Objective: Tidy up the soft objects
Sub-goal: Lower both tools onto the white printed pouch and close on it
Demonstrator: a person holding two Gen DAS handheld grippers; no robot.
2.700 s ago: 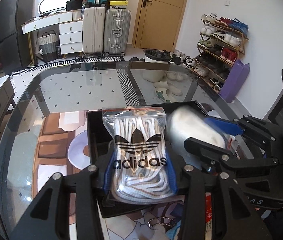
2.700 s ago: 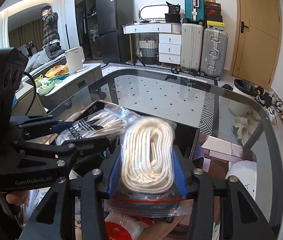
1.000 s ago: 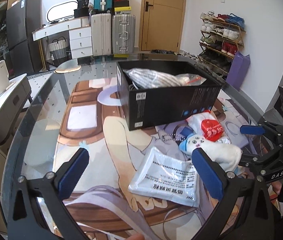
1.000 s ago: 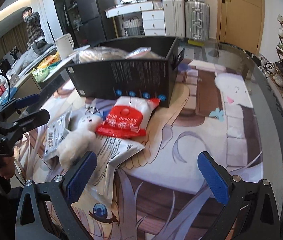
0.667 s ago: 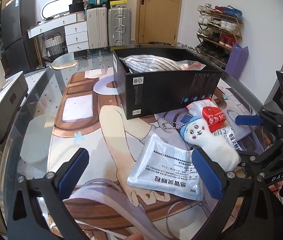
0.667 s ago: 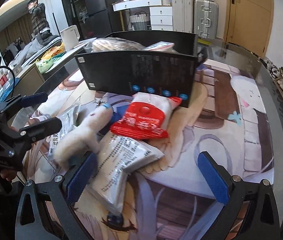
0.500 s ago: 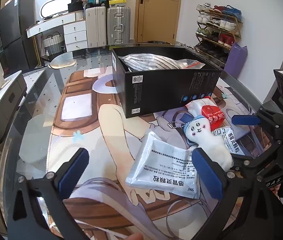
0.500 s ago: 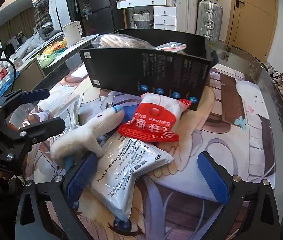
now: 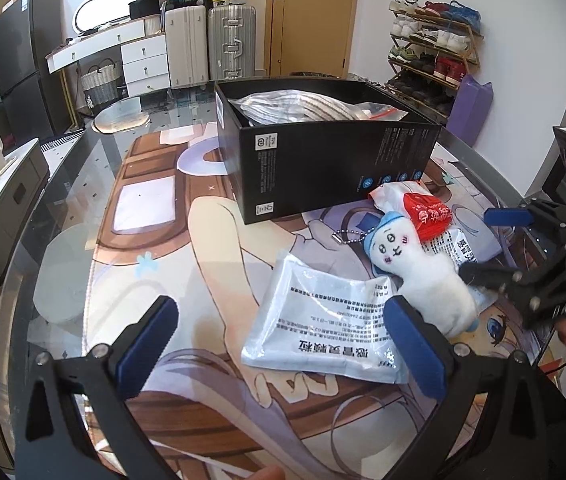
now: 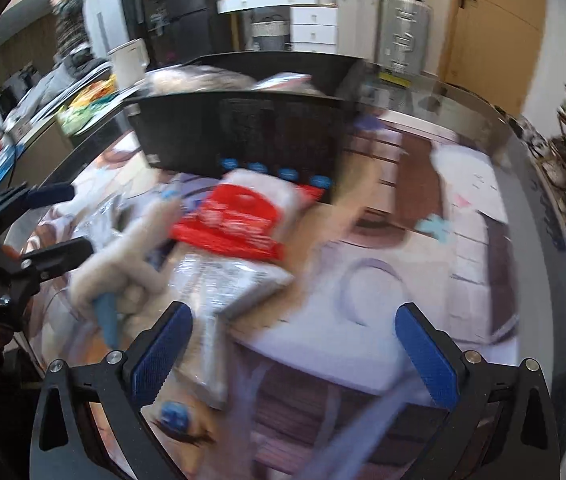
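My left tool [image 9: 281,338] hangs spread wide over the counter [image 9: 83,208], nothing between its blue pads. Just beyond its right pad lies a silver pouch [image 9: 323,320] with printed text, flat on the picture mat. Touching the pouch's right edge is a white plush [image 9: 419,276] with a blue cap and a drawn face, lying on its back, head toward the far side, a bead chain running from the cap.

My right tool [image 10: 291,352] is spread wide too and holds nothing; its view is blurred. In the left view its lower finger [image 9: 487,274] sits right at the plush's right side, though I cannot tell whether they touch.

Just beyond the plush's head a red-and-white pack [image 9: 419,208] leans against the near wall of the black box [image 9: 323,160]. A second printed pouch [image 9: 463,246] lies beneath the pack and plush. The box stands open in the middle of the counter, with two clear bags of rolled cloth [image 9: 303,106] in it.
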